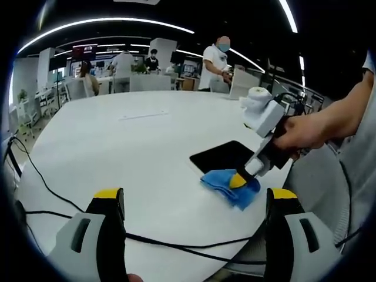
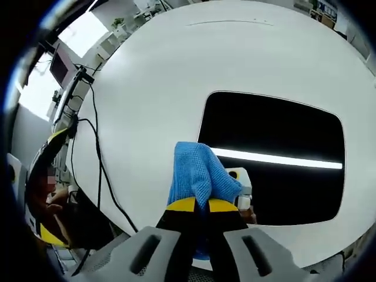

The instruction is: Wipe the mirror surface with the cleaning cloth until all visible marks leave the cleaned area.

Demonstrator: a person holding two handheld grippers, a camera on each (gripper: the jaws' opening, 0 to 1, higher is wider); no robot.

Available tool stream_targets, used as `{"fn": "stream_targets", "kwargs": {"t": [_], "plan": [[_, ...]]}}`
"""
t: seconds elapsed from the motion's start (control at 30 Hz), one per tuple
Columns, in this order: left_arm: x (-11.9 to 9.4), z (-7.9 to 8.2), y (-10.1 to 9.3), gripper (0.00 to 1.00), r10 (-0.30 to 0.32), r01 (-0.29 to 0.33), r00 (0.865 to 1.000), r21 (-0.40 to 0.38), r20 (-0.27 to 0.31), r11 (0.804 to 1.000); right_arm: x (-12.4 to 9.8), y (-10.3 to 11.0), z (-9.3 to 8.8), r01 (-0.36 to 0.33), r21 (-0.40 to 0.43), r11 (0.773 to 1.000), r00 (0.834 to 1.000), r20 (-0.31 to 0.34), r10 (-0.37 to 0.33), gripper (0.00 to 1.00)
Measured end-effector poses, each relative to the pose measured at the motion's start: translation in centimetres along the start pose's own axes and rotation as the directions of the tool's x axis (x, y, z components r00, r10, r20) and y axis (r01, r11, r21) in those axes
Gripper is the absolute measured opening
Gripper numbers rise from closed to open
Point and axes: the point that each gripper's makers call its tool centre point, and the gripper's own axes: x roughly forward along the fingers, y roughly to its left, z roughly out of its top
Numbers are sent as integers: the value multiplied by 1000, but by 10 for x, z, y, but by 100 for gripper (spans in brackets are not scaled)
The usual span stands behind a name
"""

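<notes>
Left gripper view, lower edge: left tool (image 1: 194,202) released, its two yellow-tipped jaws standing wide apart with nothing between them.
Cables: black cables (image 1: 176,244) run across the white surface (image 1: 117,147) just beyond the jaws.
Centre right: blue cloth (image 1: 226,185) lies bunched on the surface at the near edge of the dark mirror (image 1: 220,155); right tool (image 1: 238,181) presses down on it, held by a hand (image 1: 299,132).
Top of frame: people stand and sit at desks far behind.

Right gripper view, lower centre: right tool (image 2: 202,205) clenched on the cloth (image 2: 200,173), jaws together.
Cloth: its fold rises from the jaw tips, over the mirror's left edge.
Mirror (image 2: 276,129): dark rounded rectangle at centre right, flat on the surface (image 2: 153,88), reflecting a bright light strip.
Left edge: cables (image 2: 97,158) trail off the surface.
</notes>
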Motion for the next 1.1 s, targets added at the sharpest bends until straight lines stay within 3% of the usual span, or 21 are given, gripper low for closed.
{"fn": "stream_targets", "kwargs": {"t": [0.33, 1.1], "plan": [[1, 6, 2, 99, -7, 7, 1000, 15, 3, 1000, 7, -6, 21, 18, -45, 999, 999, 27, -17, 0], [5, -4, -3, 99, -11, 11, 1000, 16, -28, 1000, 12, -17, 68, -16, -92, 996, 999, 44, 20, 0]]}}
